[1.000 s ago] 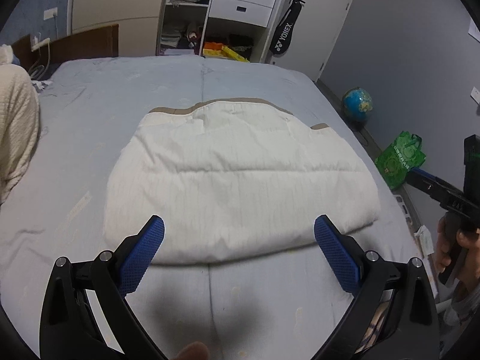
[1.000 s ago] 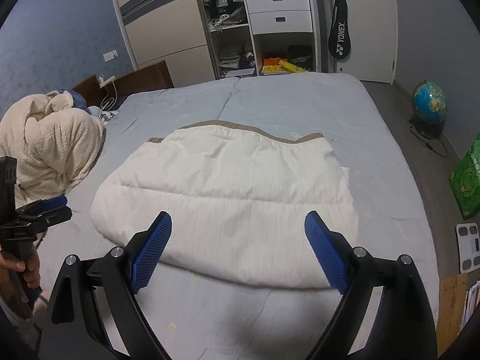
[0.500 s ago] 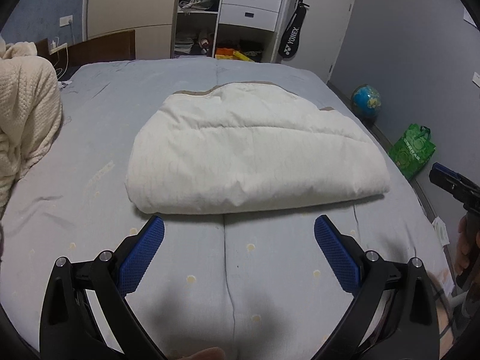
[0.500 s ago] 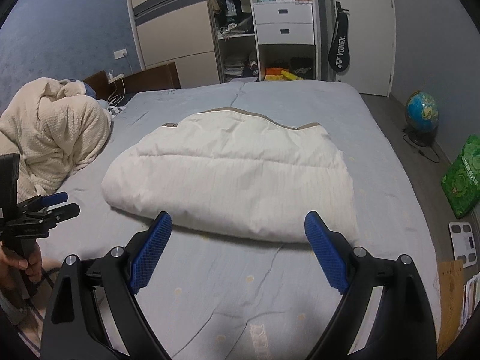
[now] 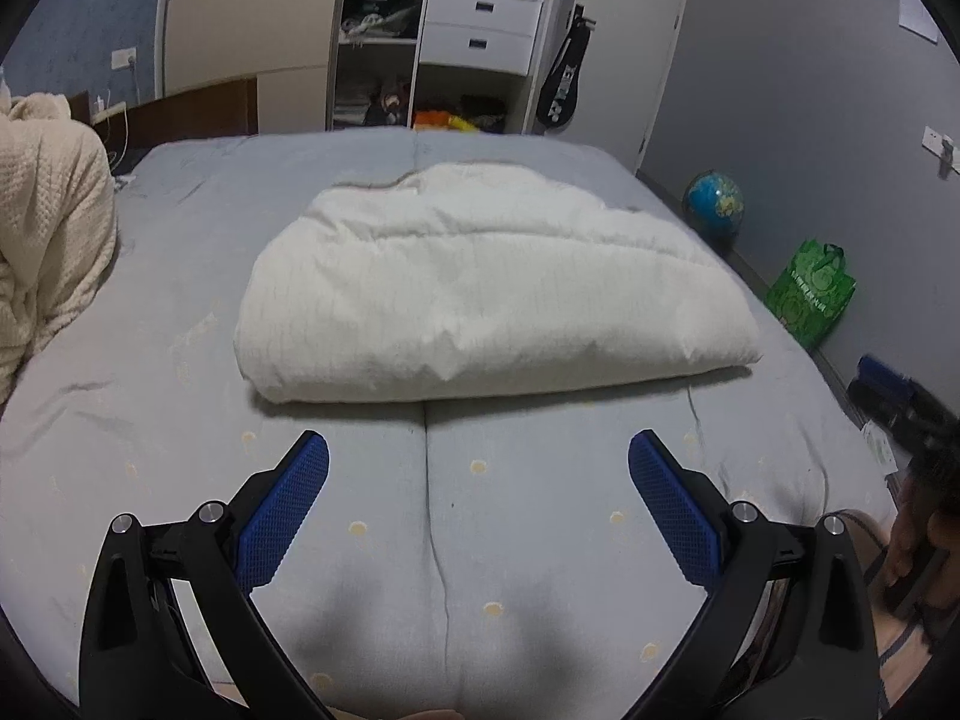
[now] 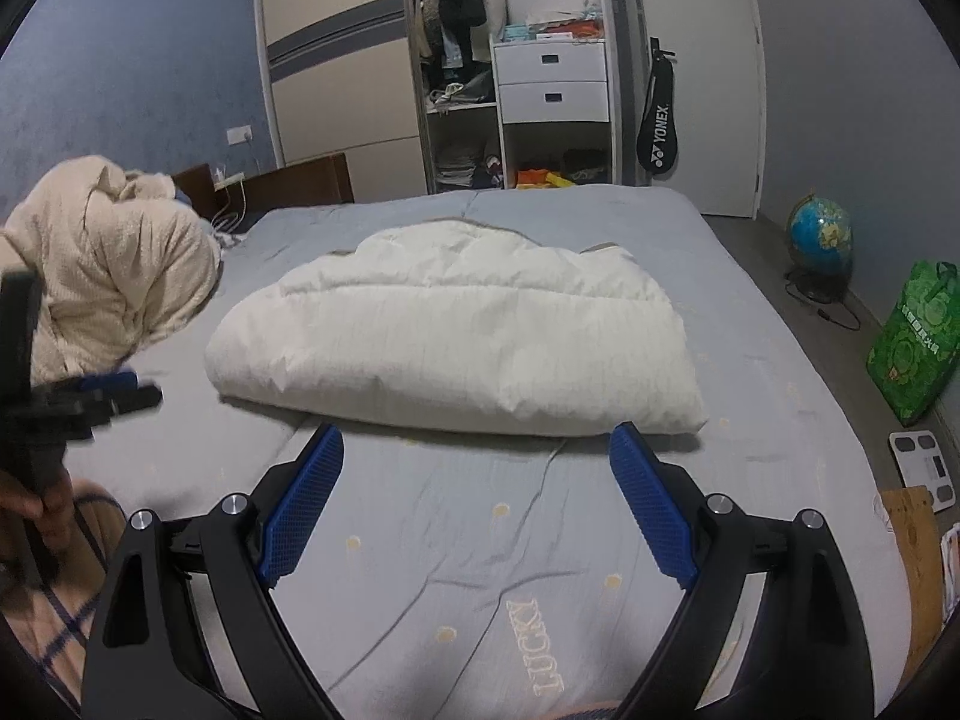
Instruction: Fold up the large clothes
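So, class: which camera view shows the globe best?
The right wrist view: the globe shows whole, with its base and cord on the floor. In the left wrist view the globe is smaller, and the bed edge hides its base.

I'm in a home bedroom: a wide bed [image 6: 750, 312], an open wardrobe [image 6: 456, 60] of clothes, white drawers [image 6: 552, 84].

Far edge of folded white quilt [image 5: 480, 294]: lying hidden behind its own bulk.
Right tool [image 5: 900, 402] in left wrist view: showing only as a dark blur at the frame edge.
Left tool [image 6: 90, 396] in right wrist view: blurring, its fingers hard to tell apart.
Cream blanket [image 5: 42, 228]: being cut off by the left edge.
Shelf contents [image 6: 462, 162]: staying too small to identify.
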Motion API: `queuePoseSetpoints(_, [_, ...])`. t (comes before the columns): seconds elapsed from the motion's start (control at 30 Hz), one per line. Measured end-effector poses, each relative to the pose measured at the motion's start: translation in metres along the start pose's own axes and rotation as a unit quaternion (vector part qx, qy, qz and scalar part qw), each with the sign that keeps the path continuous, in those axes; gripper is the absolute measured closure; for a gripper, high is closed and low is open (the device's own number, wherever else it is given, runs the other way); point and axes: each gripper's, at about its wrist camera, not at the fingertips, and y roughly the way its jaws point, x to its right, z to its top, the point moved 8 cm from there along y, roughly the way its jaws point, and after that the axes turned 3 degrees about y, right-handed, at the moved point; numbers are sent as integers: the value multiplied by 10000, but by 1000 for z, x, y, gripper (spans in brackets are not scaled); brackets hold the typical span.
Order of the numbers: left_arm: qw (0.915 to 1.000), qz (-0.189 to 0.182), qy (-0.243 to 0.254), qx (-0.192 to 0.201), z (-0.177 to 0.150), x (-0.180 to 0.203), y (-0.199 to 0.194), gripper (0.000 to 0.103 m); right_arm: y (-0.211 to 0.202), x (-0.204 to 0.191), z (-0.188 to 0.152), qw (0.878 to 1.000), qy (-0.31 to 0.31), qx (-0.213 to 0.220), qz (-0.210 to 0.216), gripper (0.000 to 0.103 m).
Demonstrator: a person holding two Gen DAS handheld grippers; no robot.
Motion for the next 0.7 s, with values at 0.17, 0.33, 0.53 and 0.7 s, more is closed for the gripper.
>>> queuePoseSetpoints(0.17, [10000,24,49,-42,-6,3,3,6,0,-3,-2,9999,-108,45,-60,9])
queuePoseSetpoints(0.33, [10000,14,36,-36,-7,3,3,6,5,-2,-12,9997,-103,-160,-155,9])
queuePoseSetpoints(0.53, [10000,10,-27,6,-6,4,3,6,4,-1,-15,9997,-84,-148,-202,8])
queuePoseSetpoints(0.7, [10000,18,-2,2,-8,5,3,6,4,-7,-16,9993,-259,-127,-241,9])
